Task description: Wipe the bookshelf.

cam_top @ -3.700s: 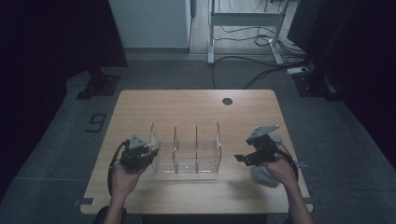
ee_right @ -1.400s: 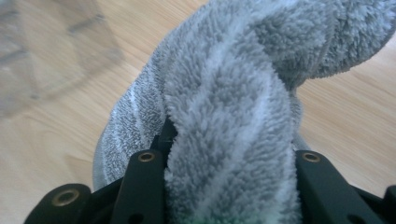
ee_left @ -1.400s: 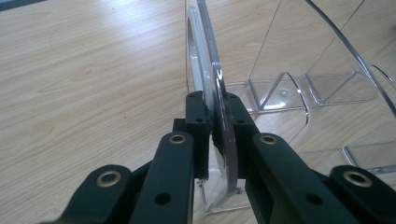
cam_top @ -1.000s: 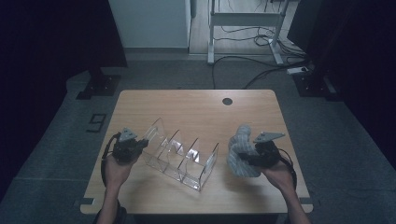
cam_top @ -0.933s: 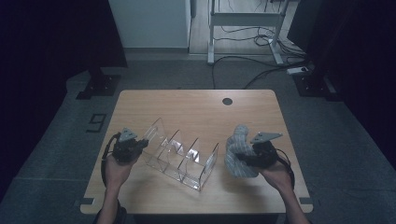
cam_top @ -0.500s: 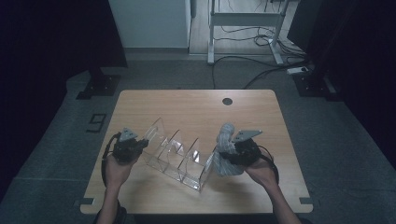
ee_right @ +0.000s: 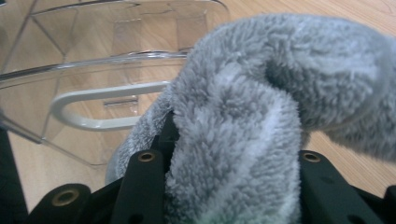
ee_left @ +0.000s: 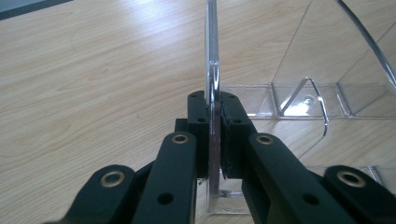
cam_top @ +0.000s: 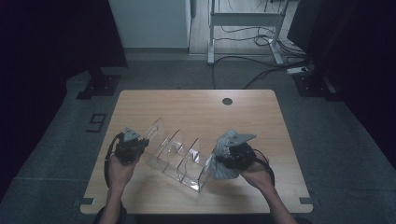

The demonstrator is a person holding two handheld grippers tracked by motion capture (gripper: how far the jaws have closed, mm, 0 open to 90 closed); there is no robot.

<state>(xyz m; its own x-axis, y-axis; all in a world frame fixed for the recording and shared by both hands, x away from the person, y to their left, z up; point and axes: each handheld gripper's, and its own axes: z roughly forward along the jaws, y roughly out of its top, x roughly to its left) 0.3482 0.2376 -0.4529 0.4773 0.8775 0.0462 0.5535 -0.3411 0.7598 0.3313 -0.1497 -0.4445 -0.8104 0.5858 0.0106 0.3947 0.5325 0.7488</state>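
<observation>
1. Holding the clear organizer [cam_top: 175, 156] at its left end wall, the left gripper [cam_top: 133, 143] has its two black jaws pressed together on the thin transparent wall, one jaw on each side, as the left gripper view shows [ee_left: 214, 135].
2. The organizer stands on the wooden table [cam_top: 196, 105], turned diagonally in the high view, with its left end farther from the person and its right end nearer.
3. Its clear dividers [cam_top: 184, 148] separate it into several compartments between the two grippers.
4. The right gripper [cam_top: 232, 155] is at the right end of the organizer and pinches a grey fluffy cloth [cam_top: 222, 161] between its jaws.
5. In the right gripper view the cloth [ee_right: 261, 116] bulges out above the jaws and hides their tips.
6. The cloth lies against the right end wall [ee_right: 121, 60] of the organizer; it seems to touch the outer side.
7. A grey oval handle slot [ee_right: 100, 107] shows in that wall, just left of the cloth.
</observation>
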